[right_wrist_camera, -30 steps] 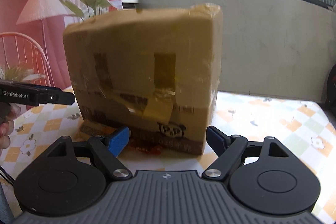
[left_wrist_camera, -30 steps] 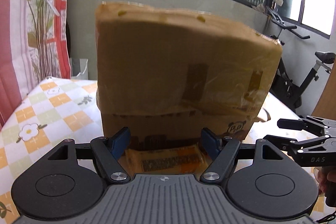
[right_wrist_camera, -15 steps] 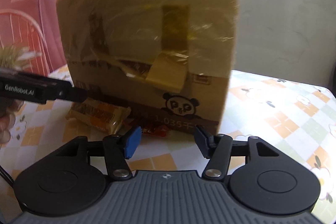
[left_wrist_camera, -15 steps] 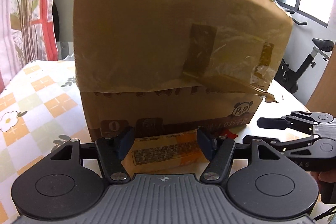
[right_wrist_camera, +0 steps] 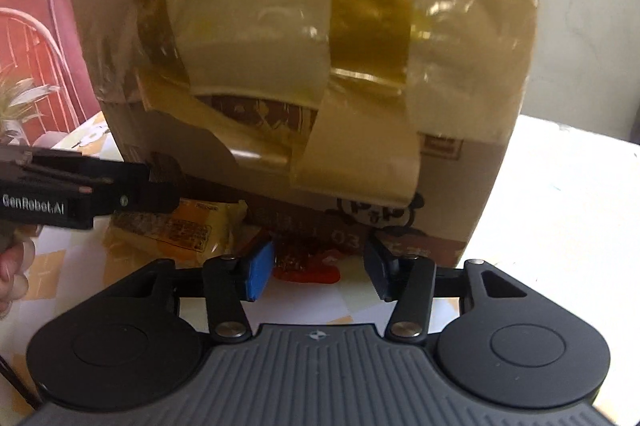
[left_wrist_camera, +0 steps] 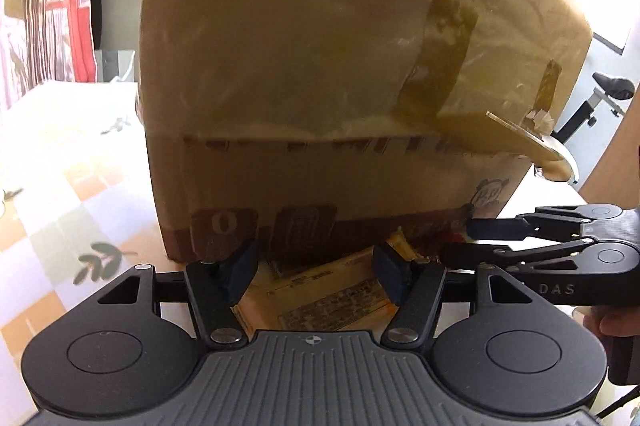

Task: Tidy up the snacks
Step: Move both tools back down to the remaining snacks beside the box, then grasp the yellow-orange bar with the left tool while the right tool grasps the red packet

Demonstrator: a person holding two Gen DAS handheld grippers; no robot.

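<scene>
1. A taped cardboard box (left_wrist_camera: 320, 86) stands on the bench (left_wrist_camera: 60, 154), which has a checked cloth with flower prints. The box fills most of both wrist views.
2. Loose brown tape (right_wrist_camera: 352, 162) hangs off the box's side, above a panda print (right_wrist_camera: 372, 214).
3. An orange snack pack (left_wrist_camera: 324, 298) lies flat on the bench at the foot of the box, with one end seemingly tucked under the box's edge.
4. The left gripper (left_wrist_camera: 316, 268) is part open. The pack lies between its blue pads (left_wrist_camera: 240, 266), which stand to either side of it; no squeeze shows.
5. A red wrapper (right_wrist_camera: 308, 266) lies on the bench at the box's lower edge, just beside the orange pack.
6. The right gripper (right_wrist_camera: 318, 270) is half open and its jaws are closing. The red wrapper sits between them, near the left pad; the pads do not press it.
7. The two grippers sit side by side at the same edge of the box, each visible in the other's view.
8. A hand (right_wrist_camera: 12, 266) shows at the left edge of the right wrist view.
</scene>
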